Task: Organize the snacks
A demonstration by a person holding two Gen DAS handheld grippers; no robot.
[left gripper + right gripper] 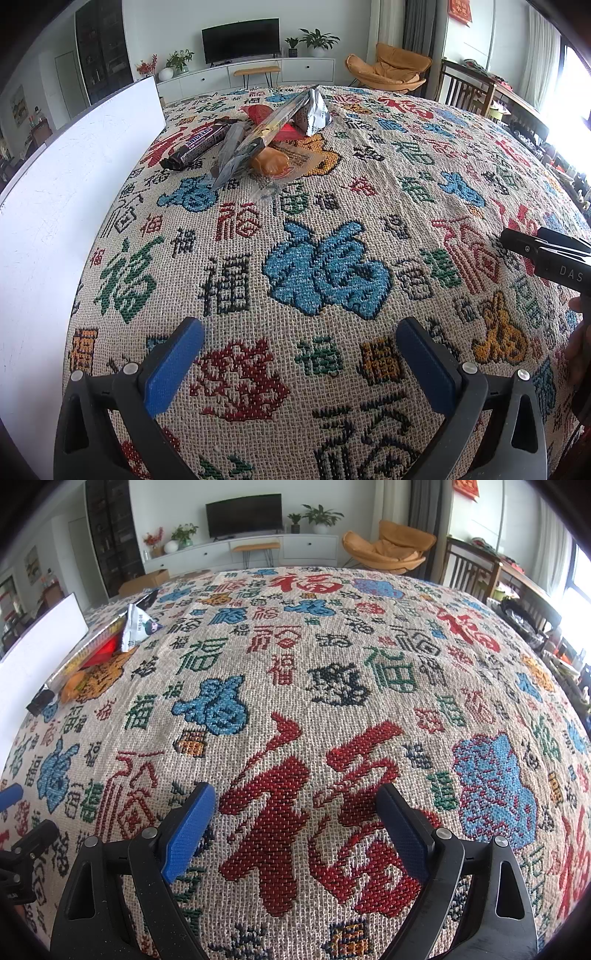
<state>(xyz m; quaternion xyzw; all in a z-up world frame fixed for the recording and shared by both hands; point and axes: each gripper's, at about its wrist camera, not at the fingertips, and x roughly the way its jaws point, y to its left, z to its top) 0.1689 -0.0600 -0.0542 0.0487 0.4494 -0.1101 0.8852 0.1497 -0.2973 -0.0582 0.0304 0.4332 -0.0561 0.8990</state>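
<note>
Left claw (299, 343) and right claw (295, 812) both spread wide, grasping nothing, low over the patterned cloth (332, 229) near the surface's near edge. Snack pile (258, 140) heaped toward the far left corner, beside the white board (74, 184); chocolate bar (199, 142) at its left.

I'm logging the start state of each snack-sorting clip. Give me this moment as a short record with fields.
surface: woven tablecloth patterned with characters
snack pile: far left part of the cloth, beside the white box
items: dark Snickers bar, long clear-wrapped pack lying across the pile, silver pouch, orange pastry in clear wrap, red packet
left gripper: open, empty, above the cloth
right gripper: open, empty, above the cloth
progress: nothing held yet
</note>
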